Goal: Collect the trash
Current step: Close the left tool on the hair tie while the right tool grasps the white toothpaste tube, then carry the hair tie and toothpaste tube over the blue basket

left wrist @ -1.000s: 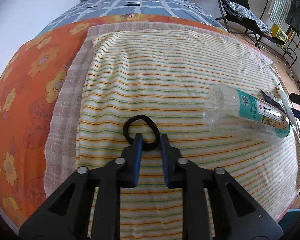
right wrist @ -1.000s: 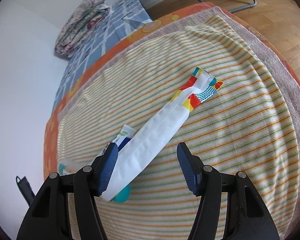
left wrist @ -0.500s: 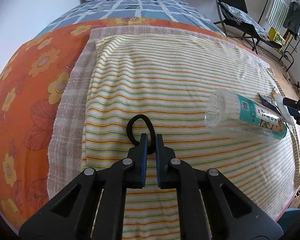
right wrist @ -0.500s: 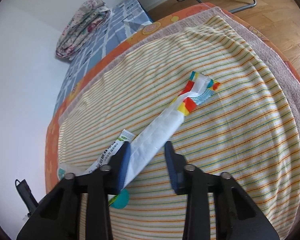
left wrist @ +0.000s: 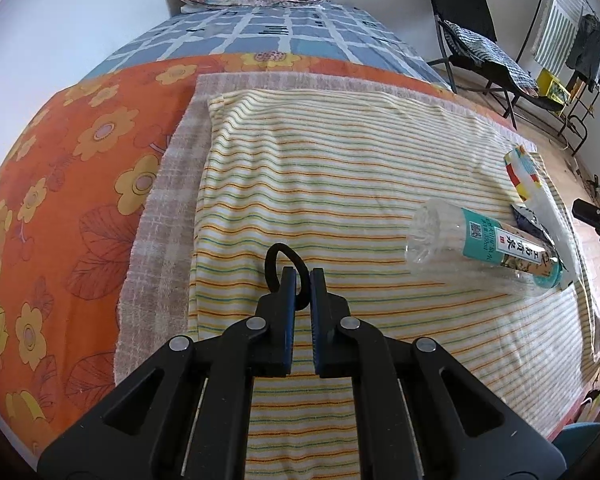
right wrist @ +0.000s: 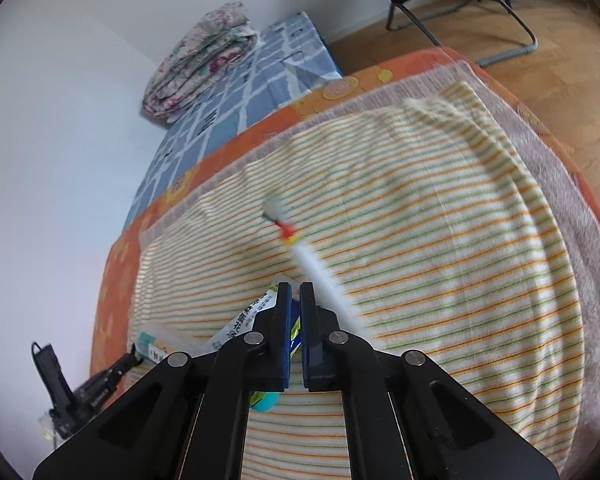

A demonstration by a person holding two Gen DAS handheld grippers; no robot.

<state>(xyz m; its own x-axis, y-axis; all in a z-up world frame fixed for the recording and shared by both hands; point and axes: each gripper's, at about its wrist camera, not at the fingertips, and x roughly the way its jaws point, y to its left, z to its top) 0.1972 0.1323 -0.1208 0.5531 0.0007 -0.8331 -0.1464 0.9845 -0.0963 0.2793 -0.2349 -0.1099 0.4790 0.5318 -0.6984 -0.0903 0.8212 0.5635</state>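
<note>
Right gripper jaws just closed on white wrapper, lifting it.

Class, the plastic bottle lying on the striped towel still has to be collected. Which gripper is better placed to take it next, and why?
Neither is free: the left gripper is shut on the black hair tie, the right gripper on the long white wrapper. The right looks nearer the bottle.

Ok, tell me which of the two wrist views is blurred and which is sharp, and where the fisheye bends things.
Right wrist view: motion-blurred; the long white wrapper and the striped towel smear, while the right gripper stays crisp. Left wrist view: sharp; the label on the plastic bottle reads cleanly, as does the black hair tie. Both views: the bed edges bow and the corners go dark.
</note>
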